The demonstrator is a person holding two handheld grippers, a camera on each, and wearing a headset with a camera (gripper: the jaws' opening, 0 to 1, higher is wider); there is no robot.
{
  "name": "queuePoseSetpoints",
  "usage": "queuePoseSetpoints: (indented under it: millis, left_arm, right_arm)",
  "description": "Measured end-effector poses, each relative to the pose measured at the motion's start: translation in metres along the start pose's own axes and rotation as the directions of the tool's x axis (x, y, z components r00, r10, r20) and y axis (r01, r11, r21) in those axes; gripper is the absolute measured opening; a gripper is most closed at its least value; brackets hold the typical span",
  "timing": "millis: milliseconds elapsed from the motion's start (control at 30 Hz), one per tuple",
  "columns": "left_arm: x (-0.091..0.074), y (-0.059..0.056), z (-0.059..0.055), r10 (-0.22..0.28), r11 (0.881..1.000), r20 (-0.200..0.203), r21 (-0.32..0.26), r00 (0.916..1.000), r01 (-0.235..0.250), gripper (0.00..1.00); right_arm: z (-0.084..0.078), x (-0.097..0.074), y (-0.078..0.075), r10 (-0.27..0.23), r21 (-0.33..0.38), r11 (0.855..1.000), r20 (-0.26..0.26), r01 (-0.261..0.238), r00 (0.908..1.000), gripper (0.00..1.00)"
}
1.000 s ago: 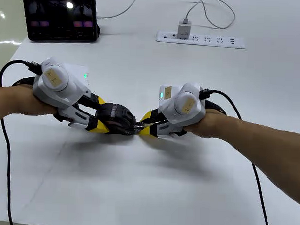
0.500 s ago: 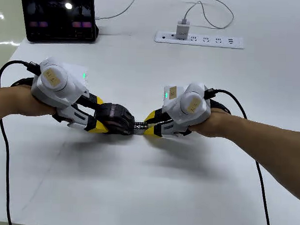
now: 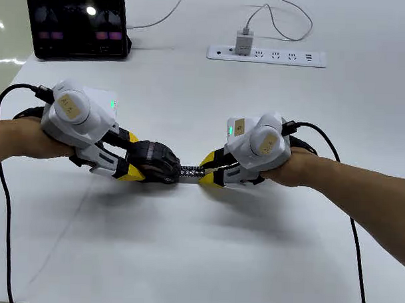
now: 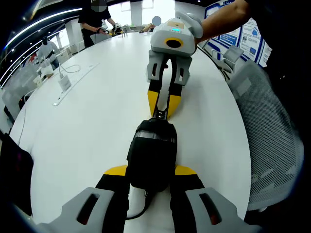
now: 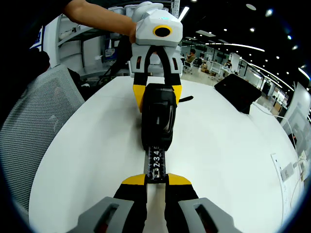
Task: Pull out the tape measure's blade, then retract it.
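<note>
Left gripper [image 3: 134, 159] was clamped on the black tape measure [image 3: 157, 161], held low at the white table [image 3: 185, 257]; contact with the surface could not be told. A short stretch of blade [image 3: 190, 171] was out, with printed numerals legible in the right gripper view. Right gripper [image 3: 210, 170] was closed on the blade's free end.

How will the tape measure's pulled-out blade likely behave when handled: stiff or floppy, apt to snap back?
The short black numbered blade runs straight from the black tape measure case to the right tongs, so probably stiff at this length. Pinched there, it would likely spring back if released.
</note>
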State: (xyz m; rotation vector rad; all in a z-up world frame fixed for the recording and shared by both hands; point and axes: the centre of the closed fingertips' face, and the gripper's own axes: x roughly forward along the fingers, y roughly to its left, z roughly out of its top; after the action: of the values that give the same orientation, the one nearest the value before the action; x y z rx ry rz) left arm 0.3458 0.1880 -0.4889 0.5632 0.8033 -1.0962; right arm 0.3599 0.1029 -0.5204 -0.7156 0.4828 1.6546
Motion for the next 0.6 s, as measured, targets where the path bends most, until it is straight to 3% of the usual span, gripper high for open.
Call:
queuePoseSetpoints:
  millis: [600]
  left_arm:
    - [0.001, -0.001, 0.0, 0.0, 1.0, -0.003, 0.0, 1.0, 0.0, 0.26]
  right_arm:
    - [-0.017, -0.017, 0.001, -0.012, 0.001, 1.0, -0.022, 0.012, 0.9997, 0.1]
